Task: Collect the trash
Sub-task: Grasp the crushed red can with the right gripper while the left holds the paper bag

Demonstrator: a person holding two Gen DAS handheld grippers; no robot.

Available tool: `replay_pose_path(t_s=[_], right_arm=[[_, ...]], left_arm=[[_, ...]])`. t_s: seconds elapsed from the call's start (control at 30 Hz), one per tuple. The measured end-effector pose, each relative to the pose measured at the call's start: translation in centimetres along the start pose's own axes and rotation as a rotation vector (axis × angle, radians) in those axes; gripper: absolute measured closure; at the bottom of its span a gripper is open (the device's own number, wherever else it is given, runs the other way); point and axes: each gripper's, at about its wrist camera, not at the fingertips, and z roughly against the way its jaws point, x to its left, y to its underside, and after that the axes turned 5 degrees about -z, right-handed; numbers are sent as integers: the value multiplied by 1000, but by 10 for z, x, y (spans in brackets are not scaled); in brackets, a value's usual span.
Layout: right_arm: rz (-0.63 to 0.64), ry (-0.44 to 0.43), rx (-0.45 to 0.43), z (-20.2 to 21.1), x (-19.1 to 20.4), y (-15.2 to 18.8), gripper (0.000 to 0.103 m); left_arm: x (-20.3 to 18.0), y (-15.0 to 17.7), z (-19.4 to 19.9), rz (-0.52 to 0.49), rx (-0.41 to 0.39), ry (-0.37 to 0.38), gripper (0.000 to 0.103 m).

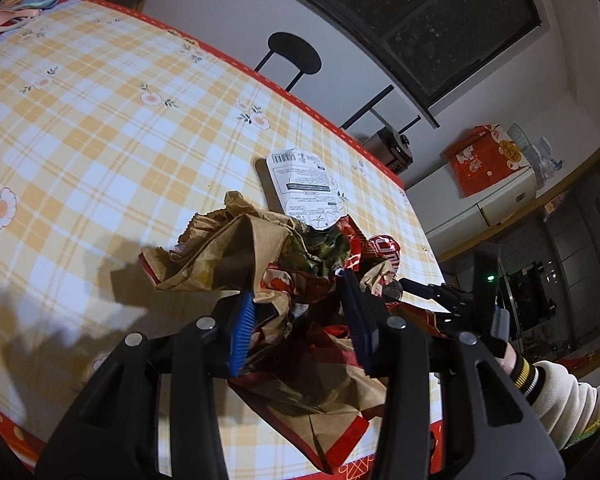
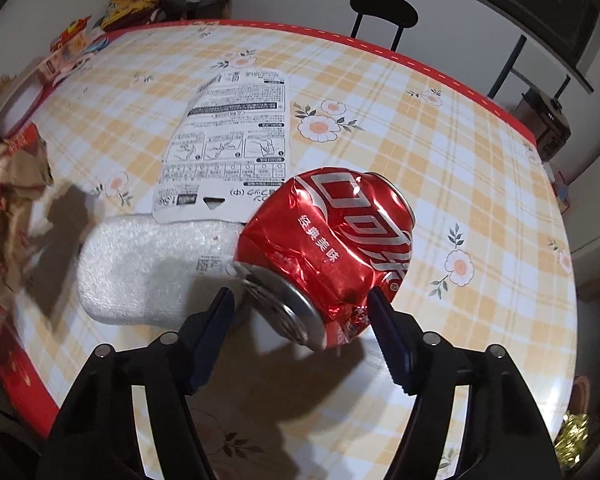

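My left gripper is shut on a crumpled brown and red paper bag, held just above the checked tablecloth. In the right wrist view, a crushed red soda can lies tilted between the fingers of my right gripper. The right pad presses its dented side and the left fingertip sits at its silver rim. Behind the can lie a white foam tray and a printed white card. The left wrist view also shows the can and the card.
A black chair stands past the table's far red edge. Snack packets pile at the far left corner. A gold wrapper lies on the floor at the right. A person's white sleeve is at the right.
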Motion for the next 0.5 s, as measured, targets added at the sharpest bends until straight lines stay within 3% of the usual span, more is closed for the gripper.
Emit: replay_pose_path(t_s=[0.27,0.5], right_arm=[[78,23,-23,3,5,2,78],[1,-61,-104,40,-4,12,84]], left_arm=[[1,15,23,18,-29,-19,60],[-16,15,33,-9,-63,-17,60]])
